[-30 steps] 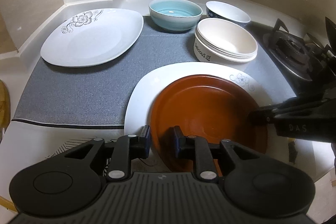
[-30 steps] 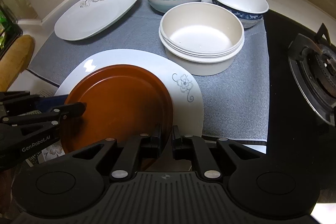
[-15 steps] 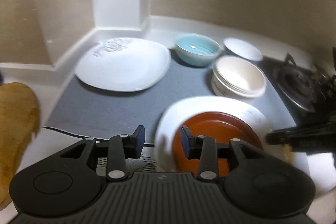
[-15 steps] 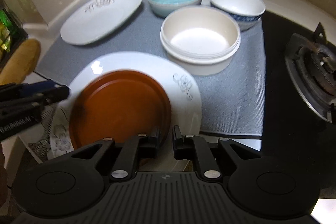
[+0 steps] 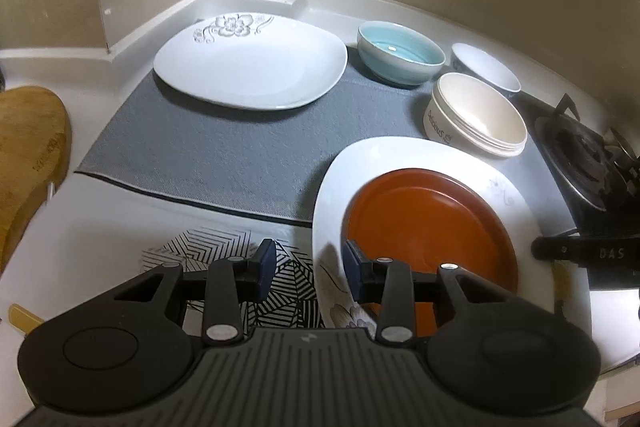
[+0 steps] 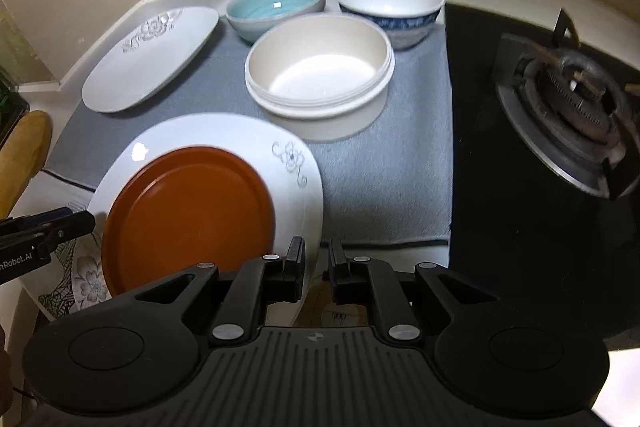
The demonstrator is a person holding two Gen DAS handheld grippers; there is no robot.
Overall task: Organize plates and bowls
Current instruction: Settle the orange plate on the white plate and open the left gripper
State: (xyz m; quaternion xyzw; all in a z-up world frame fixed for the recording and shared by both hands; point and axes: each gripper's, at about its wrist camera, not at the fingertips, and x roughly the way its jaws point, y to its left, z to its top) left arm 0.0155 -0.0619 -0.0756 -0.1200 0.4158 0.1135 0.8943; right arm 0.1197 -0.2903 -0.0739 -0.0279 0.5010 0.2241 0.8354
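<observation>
A brown plate (image 5: 428,227) (image 6: 186,215) lies on a white flowered plate (image 5: 380,163) (image 6: 224,133) at the counter's front. My left gripper (image 5: 310,269) is open and empty, its jaws either side of the white plate's near-left rim. My right gripper (image 6: 317,267) is open and empty, its jaws astride that plate's near-right rim. A second white flowered plate (image 5: 250,61) (image 6: 150,57) lies at the back left. A blue bowl (image 5: 400,53) (image 6: 276,7), a blue-patterned white bowl (image 5: 486,69) (image 6: 390,7) and stacked cream bowls (image 5: 476,117) (image 6: 318,75) stand behind.
A grey mat (image 5: 208,151) (image 6: 384,171) covers the counter. A gas burner (image 5: 580,163) (image 6: 568,107) sits on the right. A wooden board (image 5: 28,155) lies at the left. A black-and-white patterned plate (image 5: 224,255) lies partly under the stack.
Both grippers pulled back and up from the brown plate. The left jaws opened wider and shifted left; the right jaws opened slightly. The plates stayed put.
</observation>
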